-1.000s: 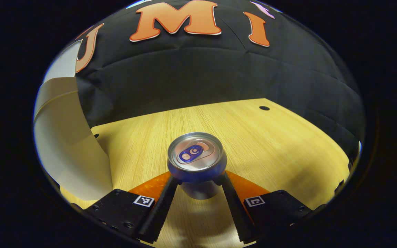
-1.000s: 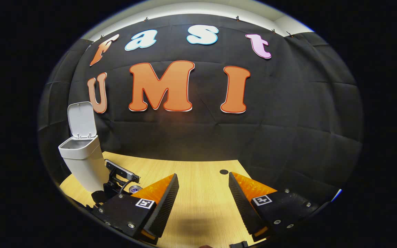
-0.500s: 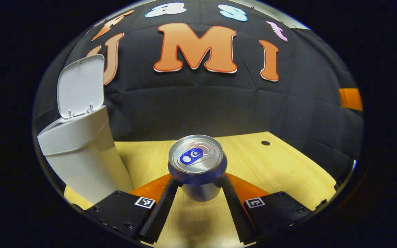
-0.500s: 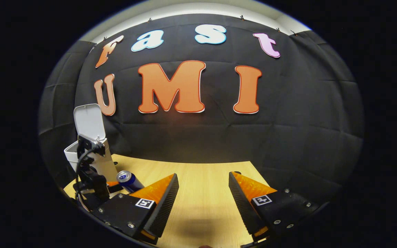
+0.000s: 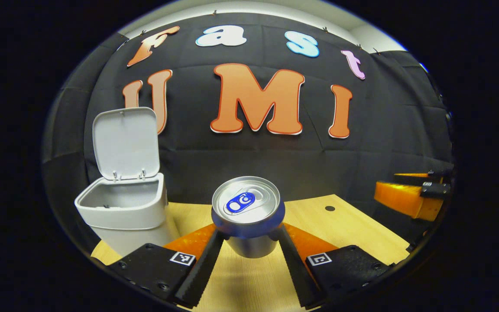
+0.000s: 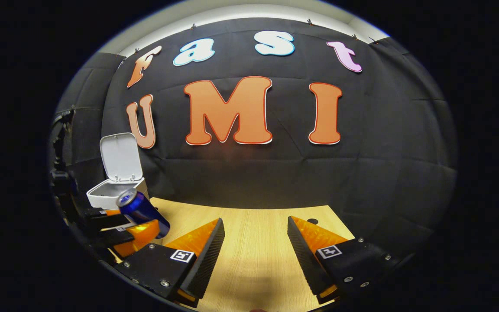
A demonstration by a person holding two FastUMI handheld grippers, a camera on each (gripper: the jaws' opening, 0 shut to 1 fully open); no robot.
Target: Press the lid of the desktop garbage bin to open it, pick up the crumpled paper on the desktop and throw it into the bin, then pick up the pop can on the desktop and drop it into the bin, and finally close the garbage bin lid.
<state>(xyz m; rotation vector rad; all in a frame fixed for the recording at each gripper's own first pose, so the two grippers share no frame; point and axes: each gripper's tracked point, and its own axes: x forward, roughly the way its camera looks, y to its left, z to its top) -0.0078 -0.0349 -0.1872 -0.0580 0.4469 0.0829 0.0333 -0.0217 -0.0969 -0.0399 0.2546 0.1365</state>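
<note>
A blue pop can with a silver top is held upright above the wooden table, and my left gripper is shut on its sides. The white bin stands left of the can with its lid raised and its opening showing. In the right gripper view the same can hangs tilted in front of the bin, level with its rim. My right gripper is open over the table with nothing between its fingers.
A small dark hole marks the tabletop at the back right. The other gripper hovers at the far right edge of the left gripper view. The black cloth wall stands close behind the table.
My left gripper has lifted the can off the table and risen until the bin's open mouth shows. The right gripper has stayed open and barely shifted.
</note>
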